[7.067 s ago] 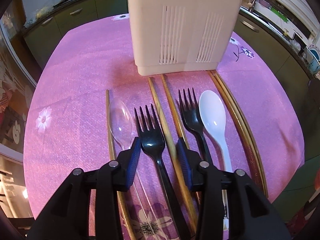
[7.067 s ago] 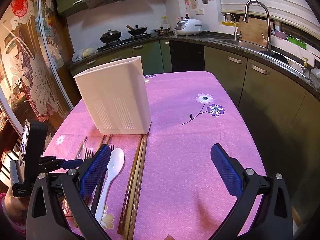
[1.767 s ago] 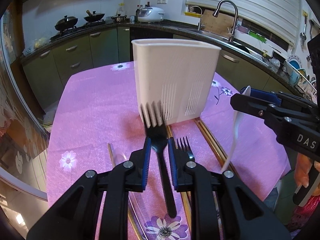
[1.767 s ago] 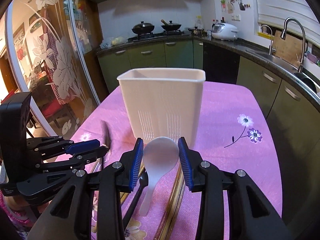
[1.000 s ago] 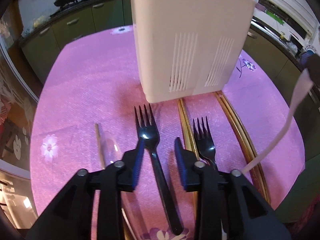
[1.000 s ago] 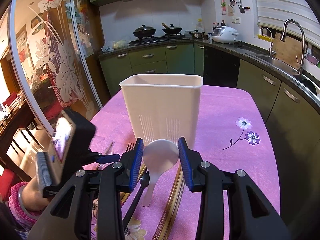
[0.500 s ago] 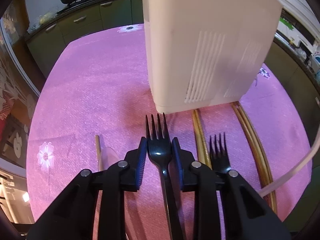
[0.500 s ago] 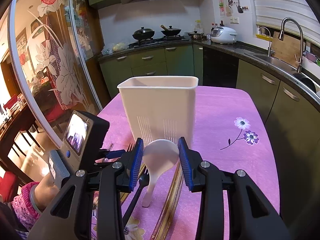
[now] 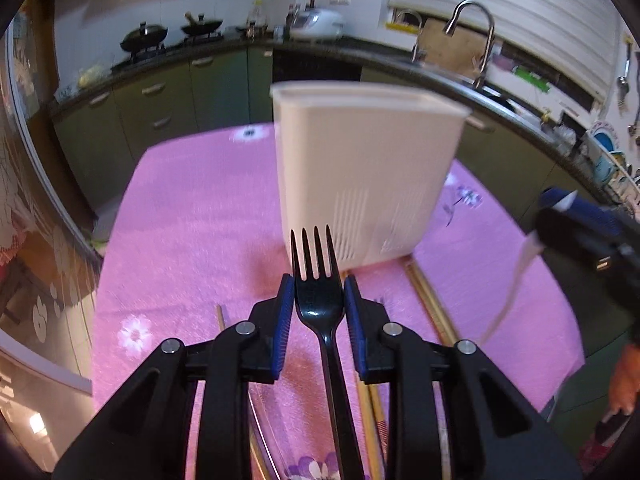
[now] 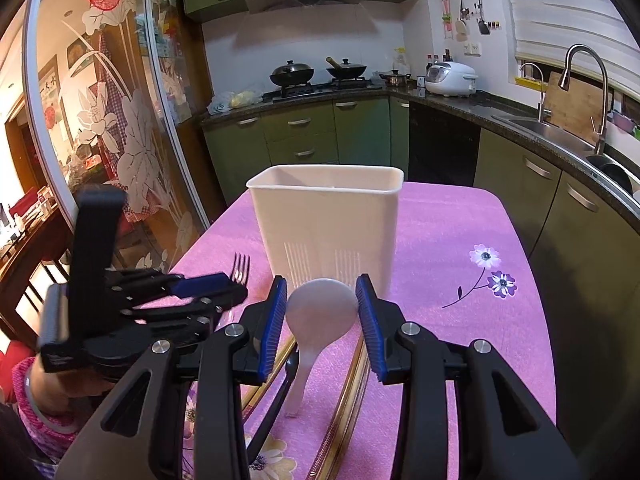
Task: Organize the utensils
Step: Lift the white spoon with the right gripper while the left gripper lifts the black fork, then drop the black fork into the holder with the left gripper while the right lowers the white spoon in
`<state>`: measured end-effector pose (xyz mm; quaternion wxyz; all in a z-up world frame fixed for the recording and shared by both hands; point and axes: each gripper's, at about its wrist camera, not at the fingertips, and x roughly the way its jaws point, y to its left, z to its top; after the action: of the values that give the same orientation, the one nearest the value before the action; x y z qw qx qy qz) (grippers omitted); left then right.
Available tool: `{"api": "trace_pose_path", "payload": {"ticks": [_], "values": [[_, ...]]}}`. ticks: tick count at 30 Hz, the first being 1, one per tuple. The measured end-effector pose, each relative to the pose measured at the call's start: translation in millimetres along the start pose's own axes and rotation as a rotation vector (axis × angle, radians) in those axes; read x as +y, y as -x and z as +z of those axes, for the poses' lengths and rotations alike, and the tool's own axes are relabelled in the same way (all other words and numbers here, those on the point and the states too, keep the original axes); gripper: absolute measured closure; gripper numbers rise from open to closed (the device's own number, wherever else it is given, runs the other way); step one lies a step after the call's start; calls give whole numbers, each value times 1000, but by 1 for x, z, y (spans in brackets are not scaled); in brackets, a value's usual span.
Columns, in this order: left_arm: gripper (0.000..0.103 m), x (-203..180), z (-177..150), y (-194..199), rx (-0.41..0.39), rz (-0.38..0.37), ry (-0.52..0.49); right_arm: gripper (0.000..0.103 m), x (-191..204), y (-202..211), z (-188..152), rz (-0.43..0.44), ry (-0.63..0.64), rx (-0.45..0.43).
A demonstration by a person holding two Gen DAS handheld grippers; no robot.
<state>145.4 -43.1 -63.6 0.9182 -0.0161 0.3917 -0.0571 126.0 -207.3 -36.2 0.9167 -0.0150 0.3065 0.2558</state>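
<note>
black fork [image 9: 319, 300] and white spoon [image 10: 320, 312] lifted

Black fork [image 9: 319, 304] in left claw [image 9: 319, 300]

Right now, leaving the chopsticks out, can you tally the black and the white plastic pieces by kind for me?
black plastic forks: 2, one clamped in the left gripper, one lying on the pink tablecloth
white plastic spoon: 1, clamped in the right gripper
white slotted plastic holder: 1, standing upright
Total: 4
</note>
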Motion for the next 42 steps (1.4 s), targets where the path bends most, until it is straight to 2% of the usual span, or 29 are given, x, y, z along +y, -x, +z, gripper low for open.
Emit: {"api": "trace_pose_path", "payload": {"ticks": [6, 15, 23, 27, 30, 34, 42], "values": [[79, -3, 14, 35, -78, -23, -14, 67, 2, 7, 4, -1, 5, -18], [78, -9, 84, 67, -292, -4, -41, 67, 2, 15, 9, -5, 4, -38], [78, -28, 143, 71, -536, 71, -73, 67, -2, 22, 11, -9, -3, -58], [78, -38, 163, 65, -625, 117, -97, 67, -3, 24, 11, -12, -5, -58], [78, -41, 174, 57, -647, 137, -101, 67, -6, 24, 12, -14, -8, -59], [78, -38, 184, 33, -631, 151, -95, 67, -6, 25, 13, -16, -8, -61], [78, -25, 170, -7, -575, 178, -63, 67, -7, 26, 16, -21, -11, -65]]}}
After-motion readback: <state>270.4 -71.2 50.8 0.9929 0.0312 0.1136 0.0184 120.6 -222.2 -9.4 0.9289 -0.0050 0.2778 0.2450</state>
